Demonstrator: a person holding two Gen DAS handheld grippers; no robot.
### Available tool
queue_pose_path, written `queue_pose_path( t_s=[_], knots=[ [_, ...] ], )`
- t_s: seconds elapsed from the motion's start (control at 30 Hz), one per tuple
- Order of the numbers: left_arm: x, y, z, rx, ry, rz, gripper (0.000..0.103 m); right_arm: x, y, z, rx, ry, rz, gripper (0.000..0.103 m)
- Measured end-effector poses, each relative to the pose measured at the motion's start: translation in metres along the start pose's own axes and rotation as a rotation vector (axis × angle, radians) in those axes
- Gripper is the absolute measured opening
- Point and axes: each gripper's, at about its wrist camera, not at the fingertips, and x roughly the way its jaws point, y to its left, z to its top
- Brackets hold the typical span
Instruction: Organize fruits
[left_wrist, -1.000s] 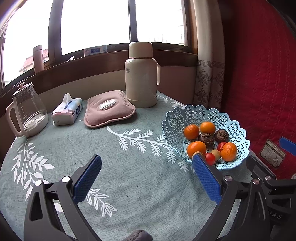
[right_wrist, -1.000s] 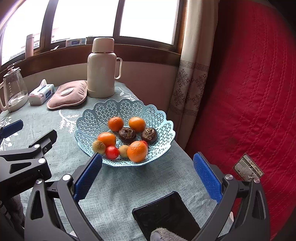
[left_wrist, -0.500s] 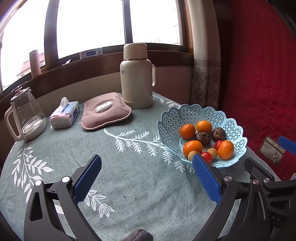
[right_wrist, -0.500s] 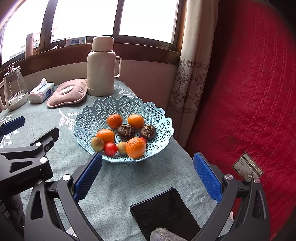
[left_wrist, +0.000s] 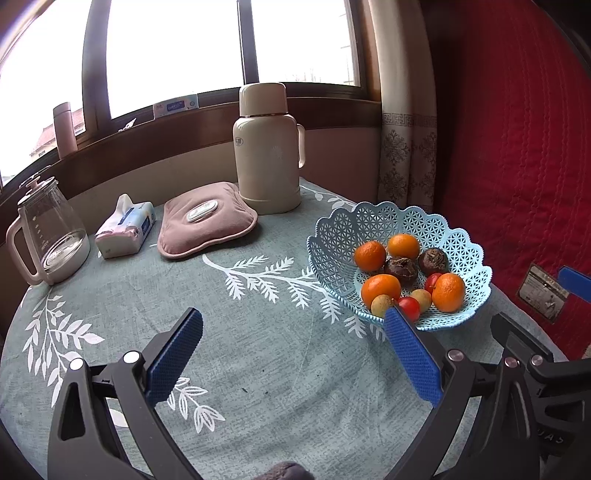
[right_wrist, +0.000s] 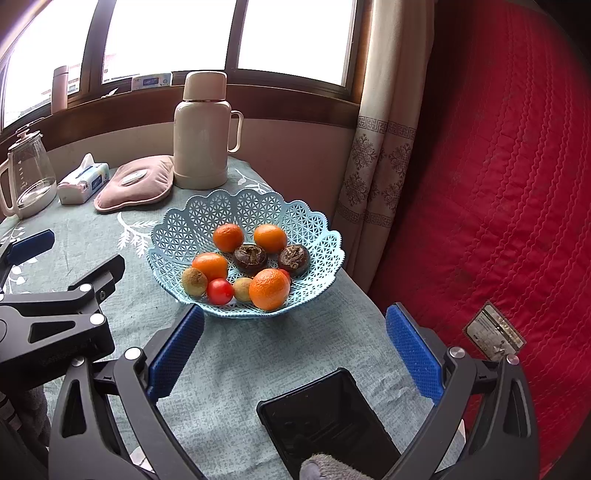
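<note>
A light blue lattice basket (left_wrist: 373, 221) (right_wrist: 236, 206) stands on the table at the right and holds several oranges (right_wrist: 269, 288), two dark brown fruits (right_wrist: 251, 256), small tan fruits (right_wrist: 194, 281) and red tomatoes (right_wrist: 219, 291). My left gripper (left_wrist: 293, 325) is open and empty above the tablecloth, its right finger just in front of the basket. My right gripper (right_wrist: 294, 321) is open and empty, just in front of the basket. A black empty container (right_wrist: 325, 413) lies on the table between the right gripper's fingers.
A cream thermos (left_wrist: 267, 147), a pink hot-water pad (left_wrist: 205, 219), a tissue pack (left_wrist: 125, 229) and a glass kettle (left_wrist: 48, 229) stand at the back of the round table. A red padded surface (right_wrist: 498, 184) and a curtain (right_wrist: 384, 129) are at the right.
Both grippers have pulled back slightly from the basket, and the left view has shifted a little. Both stay open and empty.
</note>
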Motion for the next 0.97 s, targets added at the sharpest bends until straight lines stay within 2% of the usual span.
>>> queue_pose_path(
  t_s=[0.7,0.97],
  knots=[
    [0.0011,-0.0061,-0.0033,0.019,-0.005,-0.012,0.098,-0.0011,-0.0018,-0.0054,0.010,0.008,0.004,0.100],
    [0.0052,-0.0003,-0.0020,-0.014,0.019,-0.012,0.098,0.0015,-0.0013,-0.0070,0.014,0.018,0.009,0.100]
  ],
)
